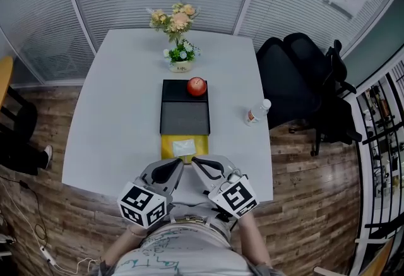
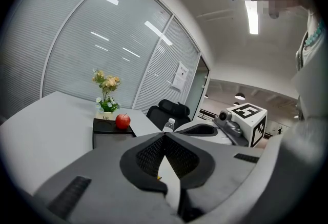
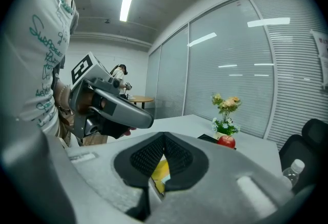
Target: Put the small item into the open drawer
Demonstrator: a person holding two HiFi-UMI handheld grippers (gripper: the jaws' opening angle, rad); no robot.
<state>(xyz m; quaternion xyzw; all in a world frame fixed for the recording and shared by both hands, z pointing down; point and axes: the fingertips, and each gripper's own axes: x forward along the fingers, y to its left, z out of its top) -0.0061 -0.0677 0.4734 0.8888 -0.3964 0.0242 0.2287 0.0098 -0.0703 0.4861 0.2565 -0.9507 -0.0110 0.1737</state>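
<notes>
A black drawer unit (image 1: 185, 110) stands mid-table, and its yellow drawer (image 1: 166, 146) is pulled open toward me. Inside lies a small white item (image 1: 184, 146). My left gripper (image 1: 181, 162) and right gripper (image 1: 195, 160) hover side by side just in front of the drawer, over the table's near edge. The tips point at the drawer. Both are shut with nothing between the pads. In the left gripper view the left gripper's (image 2: 165, 136) pads meet at the tip. The right gripper (image 3: 164, 136) looks the same in its own view, with the yellow drawer (image 3: 160, 172) showing below the pads.
A red apple (image 1: 196, 86) rests on the unit's far end, and a small vase of flowers (image 1: 178, 41) stands behind it. A water bottle (image 1: 257, 112) is near the table's right edge, beside a black office chair (image 1: 303, 85). The white table (image 1: 120, 117) has bare surface at left.
</notes>
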